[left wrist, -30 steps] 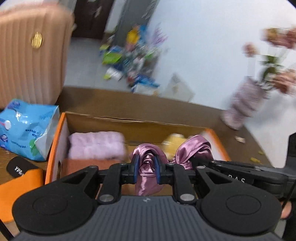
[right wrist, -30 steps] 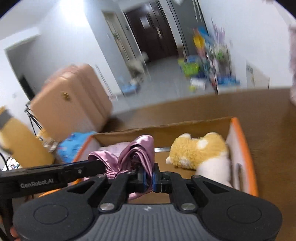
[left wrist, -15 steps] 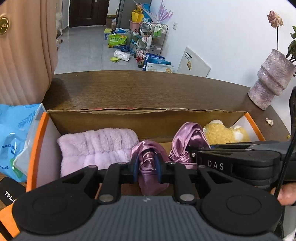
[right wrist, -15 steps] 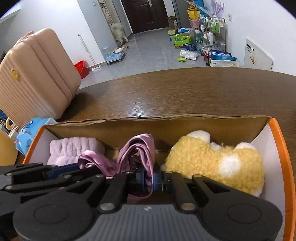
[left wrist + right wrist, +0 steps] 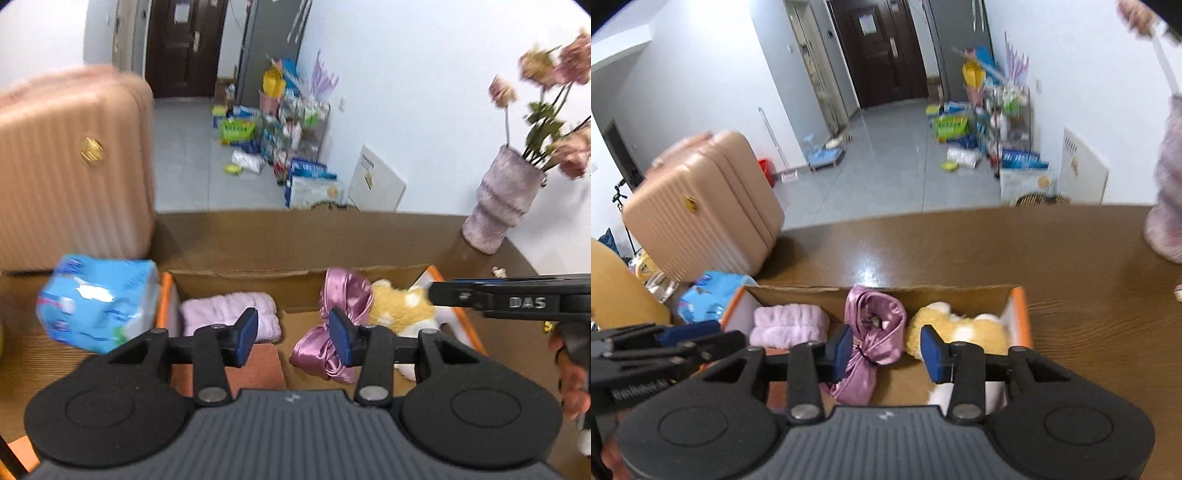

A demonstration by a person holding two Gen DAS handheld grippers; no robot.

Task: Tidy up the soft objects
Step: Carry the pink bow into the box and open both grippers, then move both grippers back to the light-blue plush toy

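Observation:
A purple satin cloth (image 5: 332, 325) (image 5: 873, 332) lies in the middle of an orange-edged cardboard box (image 5: 236, 280) (image 5: 923, 295). A folded lilac fluffy towel (image 5: 229, 314) (image 5: 790, 326) lies at the box's left end, a yellow plush toy (image 5: 399, 310) (image 5: 960, 330) at its right end. My left gripper (image 5: 292, 336) is open and empty above the box, jaws wide. My right gripper (image 5: 885, 349) is open and empty, raised above the satin cloth. Its body also shows at the right of the left wrist view (image 5: 517, 301).
The box stands on a brown wooden table (image 5: 960, 251). A blue tissue pack (image 5: 96, 310) (image 5: 709, 295) sits left of the box, a pink suitcase (image 5: 70, 166) (image 5: 701, 206) beyond it. A purple vase with flowers (image 5: 502, 206) stands at the table's right.
Both grippers have opened and let go of the satin cloth, which now lies in the box. Both have pulled back and up from the box.

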